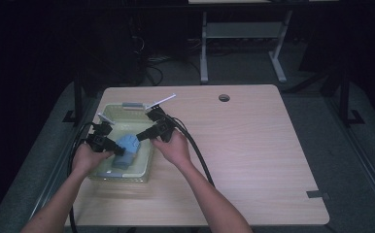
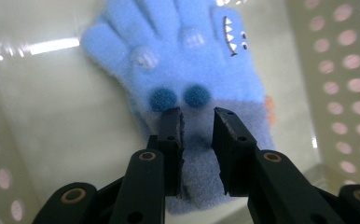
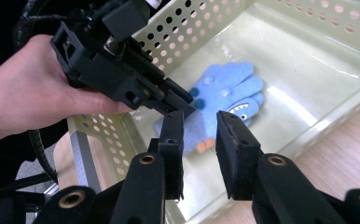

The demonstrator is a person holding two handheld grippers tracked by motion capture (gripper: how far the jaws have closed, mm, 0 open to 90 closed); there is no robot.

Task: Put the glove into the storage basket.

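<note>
Blue fleece glove [image 2: 187, 88] lies flat in pale perforated basket [image 1: 109, 112] on bench [image 1: 253, 145]. Left tongs [image 2: 197, 116] straddle cuff, part-open, likely for pickup. Right tongs [image 3: 200, 122] hover above rim, part-open, empty.

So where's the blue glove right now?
The glove lies flat on the bottom of the basket at the table's left side in the high view, with the left gripper over its cuff and the right gripper poised just above.
</note>
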